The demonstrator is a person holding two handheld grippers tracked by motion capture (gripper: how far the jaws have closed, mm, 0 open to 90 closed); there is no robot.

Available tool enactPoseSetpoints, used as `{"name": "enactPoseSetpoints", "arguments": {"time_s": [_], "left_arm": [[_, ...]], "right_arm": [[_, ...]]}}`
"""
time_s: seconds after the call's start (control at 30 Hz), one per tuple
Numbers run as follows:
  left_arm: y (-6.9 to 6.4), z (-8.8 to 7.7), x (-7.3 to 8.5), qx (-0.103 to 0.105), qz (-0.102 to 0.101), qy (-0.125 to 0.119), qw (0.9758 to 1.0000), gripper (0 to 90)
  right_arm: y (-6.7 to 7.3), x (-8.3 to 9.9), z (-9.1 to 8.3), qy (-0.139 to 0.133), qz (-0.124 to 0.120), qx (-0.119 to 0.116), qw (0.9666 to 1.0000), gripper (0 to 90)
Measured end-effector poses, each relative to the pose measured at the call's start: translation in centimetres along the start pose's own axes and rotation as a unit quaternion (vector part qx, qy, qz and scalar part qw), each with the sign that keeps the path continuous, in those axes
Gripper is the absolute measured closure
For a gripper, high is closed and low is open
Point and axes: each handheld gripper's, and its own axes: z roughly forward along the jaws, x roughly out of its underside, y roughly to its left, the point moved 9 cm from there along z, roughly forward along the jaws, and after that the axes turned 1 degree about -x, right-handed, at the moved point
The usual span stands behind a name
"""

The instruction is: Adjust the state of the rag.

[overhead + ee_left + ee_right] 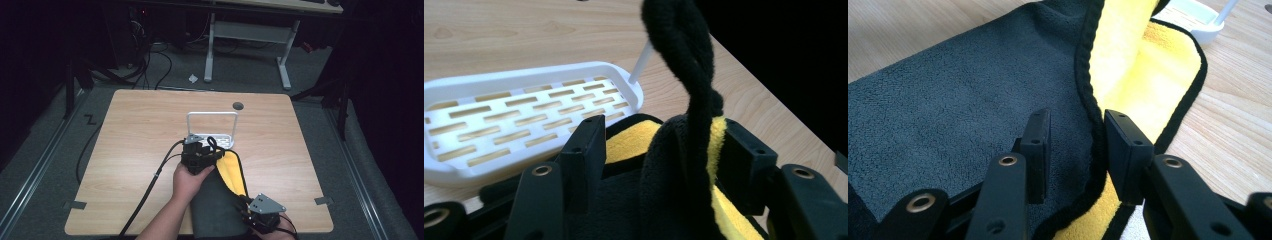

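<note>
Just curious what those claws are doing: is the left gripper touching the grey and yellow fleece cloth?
Touching. In the left gripper view, the left gripper has its black jaws on either side of the grey and yellow fleece cloth, its black-edged fold bunched between them.

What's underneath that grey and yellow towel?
Beside the white rack, the towel lies on the wooden table. Its folded-back edge shows yellow lining; anything beneath the grey part is hidden.

Right gripper (1073, 150) jaws apart, straddling black-edged fold of grey-and-yellow towel (963, 100); white rack (1193, 20) far ahead, wooden table (1233, 130) alongside.
</note>
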Motion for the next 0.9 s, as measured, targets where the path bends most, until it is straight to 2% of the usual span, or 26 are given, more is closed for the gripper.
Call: {"name": "enactPoseSetpoints", "arguments": {"time_s": [0.17, 0.3, 0.43, 0.5, 0.57, 0.6, 0.73, 0.87, 0.9], "left_arm": [[-0.2, 0.2, -0.1, 0.011, -0.007, 0.0, 0.9999, 38.7], [-0.3, -0.3, -0.5, 0.011, -0.003, -0.009, 0.9999, 35.8], [0.6, -1.0, -0.6, -0.008, 0.009, -0.006, 0.9999, 35.8], [1.7, -1.4, -0.5, -0.03, 0.024, 0.001, 0.9993, 38.4], [3.0, -1.6, -0.1, -0.06, 0.043, 0.013, 0.9972, 39.3], [3.6, -1.7, 0.1, -0.068, 0.048, 0.018, 0.9964, 39.7], [5.0, -1.3, 1.3, -0.089, 0.06, 0.04, 0.9934, 42.1], [5.7, -0.5, 2.3, -0.117, 0.083, 0.066, 0.9874, 57.2], [5.9, -0.4, 2.5, -0.124, 0.083, 0.068, 0.9865, 67.8]], "right_arm": [[0.0, 0.1, 0.0, 0.001, 0.001, 0.0, 1.0, 65.4], [-0.2, 0.1, 0.1, 0.002, 0.003, 0.0, 1.0, 65.4], [-0.5, 0.1, 0.0, 0.0, 0.007, 0.004, 1.0, 65.4], [-0.8, 0.0, -0.1, -0.002, 0.009, 0.008, 0.9999, 65.4], [-1.0, 0.0, -0.2, -0.004, 0.011, 0.01, 0.9999, 65.4], [-1.2, -0.1, -0.2, -0.006, 0.014, 0.014, 0.9998, 65.4], [-1.7, -0.2, -0.2, -0.008, 0.019, 0.019, 0.9996, 65.4], [-2.6, -0.4, -0.1, -0.01, 0.027, 0.026, 0.9992, 65.4], [-3.1, -0.6, 0.0, -0.013, 0.031, 0.032, 0.9989, 65.4]]}}
